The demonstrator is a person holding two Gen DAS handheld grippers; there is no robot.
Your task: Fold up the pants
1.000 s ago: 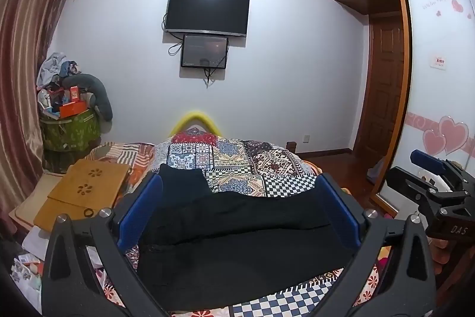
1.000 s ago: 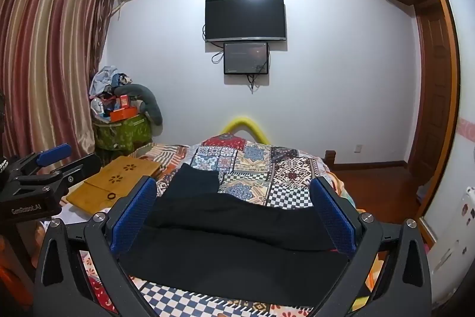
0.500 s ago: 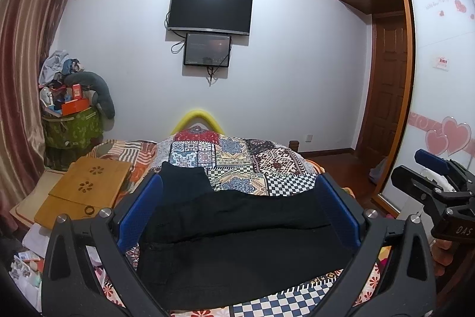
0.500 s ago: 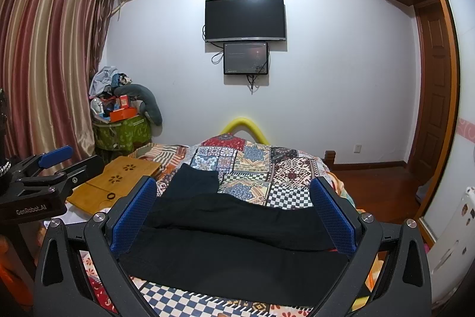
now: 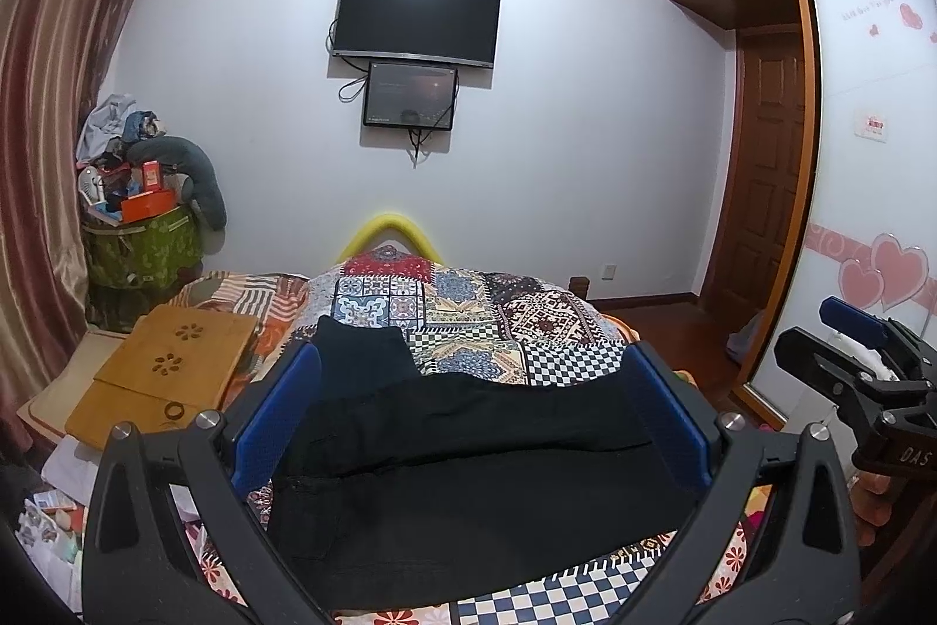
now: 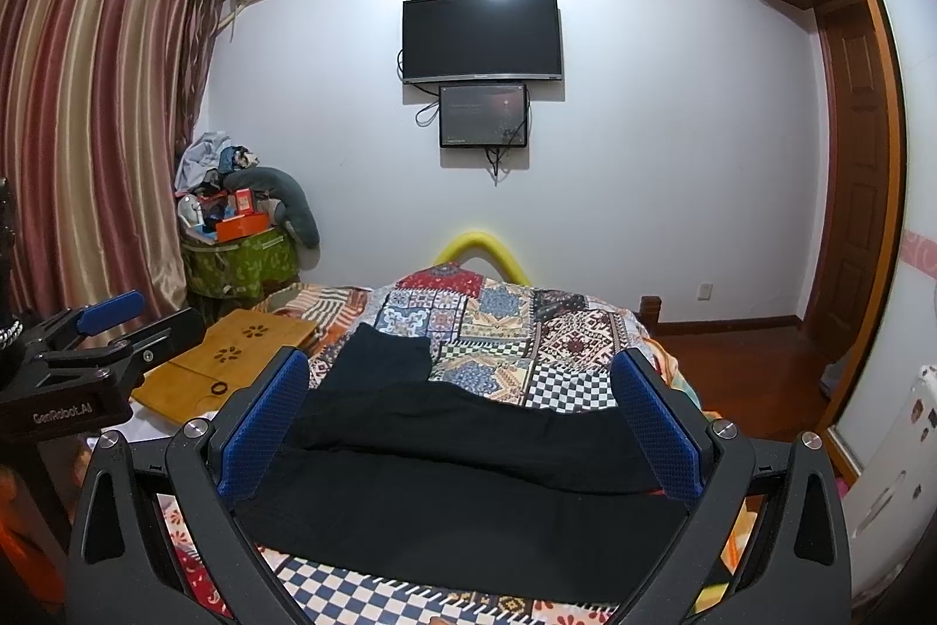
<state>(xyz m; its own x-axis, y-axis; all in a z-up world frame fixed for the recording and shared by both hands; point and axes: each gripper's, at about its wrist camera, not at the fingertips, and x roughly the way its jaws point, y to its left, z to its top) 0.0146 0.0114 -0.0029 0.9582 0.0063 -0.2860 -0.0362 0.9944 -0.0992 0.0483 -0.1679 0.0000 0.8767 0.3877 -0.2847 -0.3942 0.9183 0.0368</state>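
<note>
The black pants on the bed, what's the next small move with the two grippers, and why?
Probably lower both grippers onto the near edge of the black pants. The left gripper and right gripper are open, hold nothing, and hover above the pants lying on the patchwork bedspread.

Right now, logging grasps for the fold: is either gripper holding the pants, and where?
Nothing is held. Left gripper and right gripper are both open above the black pants.

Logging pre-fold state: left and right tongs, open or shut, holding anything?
Left tongs: open, holding nothing, above the black pants.
Right tongs: open, holding nothing, also above the pants.
</note>
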